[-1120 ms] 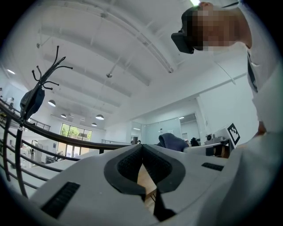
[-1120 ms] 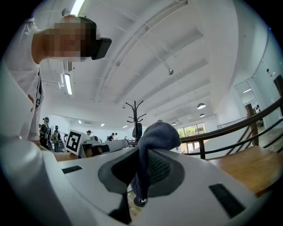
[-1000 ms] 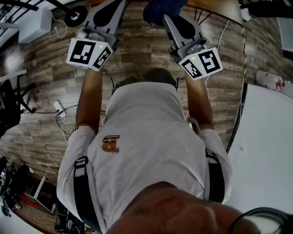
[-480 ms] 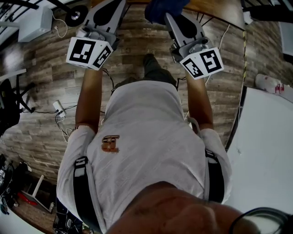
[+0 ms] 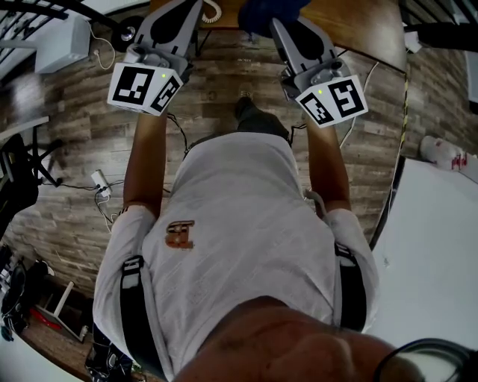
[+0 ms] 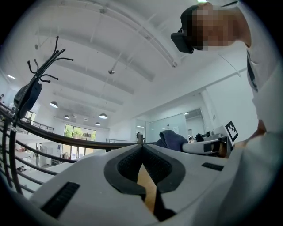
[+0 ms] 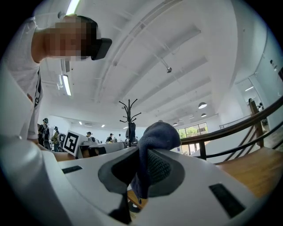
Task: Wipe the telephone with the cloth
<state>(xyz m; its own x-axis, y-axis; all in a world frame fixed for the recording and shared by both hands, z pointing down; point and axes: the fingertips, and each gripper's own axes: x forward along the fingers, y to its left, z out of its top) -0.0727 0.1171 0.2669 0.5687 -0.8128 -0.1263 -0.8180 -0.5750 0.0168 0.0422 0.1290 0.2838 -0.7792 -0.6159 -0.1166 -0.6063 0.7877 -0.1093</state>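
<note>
Both grippers are held out in front of the person's chest, pointing up and away. My left gripper (image 6: 142, 149) is shut with nothing between its jaws; its marker cube (image 5: 146, 86) shows at the upper left of the head view. My right gripper (image 7: 140, 155) is shut on a dark blue cloth (image 7: 160, 132), which bunches above the jaws and hangs down between them. The same cloth (image 5: 263, 13) shows at the top of the head view. A coiled white cord (image 5: 211, 9) lies by the wooden table (image 5: 358, 26). The telephone itself is not in view.
Wood-plank floor (image 5: 82, 142) lies below. A white box (image 5: 63, 41) with cables sits at the upper left, a power strip (image 5: 98, 179) below it. A white tabletop (image 5: 433, 254) is at the right. A coat stand (image 7: 129, 110) and a railing (image 7: 241, 128) stand ahead.
The person's foot has stepped forward. The wooden table edge has come further into view at the top, and a coiled white cord has appeared. Both grippers keep their pose and grip.
</note>
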